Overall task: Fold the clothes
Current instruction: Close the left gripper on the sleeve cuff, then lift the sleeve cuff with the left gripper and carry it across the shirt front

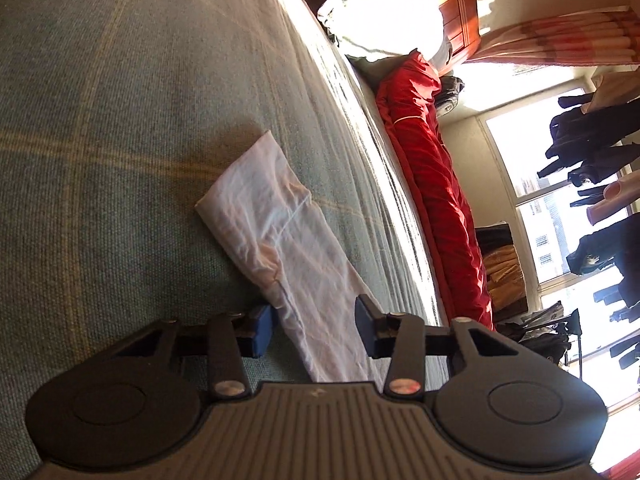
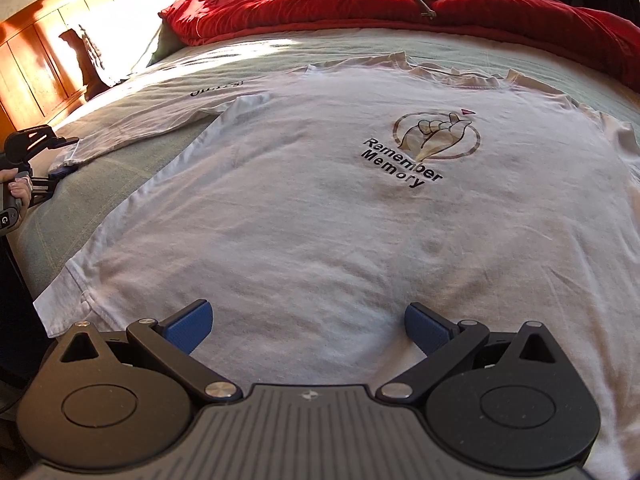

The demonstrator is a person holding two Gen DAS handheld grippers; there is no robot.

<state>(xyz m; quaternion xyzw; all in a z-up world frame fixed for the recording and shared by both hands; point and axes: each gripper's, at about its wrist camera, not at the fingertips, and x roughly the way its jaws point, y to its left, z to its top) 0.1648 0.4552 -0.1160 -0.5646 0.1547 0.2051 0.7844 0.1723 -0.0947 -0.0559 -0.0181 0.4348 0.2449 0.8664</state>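
Left tongs (image 1: 316,330), black-armed with blue pads, half-closed and straddling the cuff end of the long sleeve (image 1: 276,220) of the white cotton T-shirt (image 2: 320,208); one pad sits against the sleeve's edge, the other stands slightly clear, so no pinch is made yet, though the placement suggests the sleeve is about to be lifted and folded inward. Right tongs (image 2: 308,326), same make, spread wide and empty, poised over the shirt's lower hem near the person's side of the bed, presumably ready to steady or take the hem. Shirt: lies flat and face up, spread across the bed, printed with a round hand emblem and the words "Remember Memory" (image 2: 402,162); the left sleeve stretches out sideways, away from the body, where the left tongs, seen in the right-wrist view (image 2: 60,170), meet it, a hand (image 2: 18,196) gripping their handle. Grey-green woven bedspread (image 1: 120,120) with pale yellow check lines: carries the shirt. Red quilted duvet (image 2: 400,12): bunched along the far edge of the bed, clear of the folding area. White pillow (image 2: 120,32) in sunlight beside the reddish wooden headboard (image 2: 36,48). Folding, by appearance, not yet begun.
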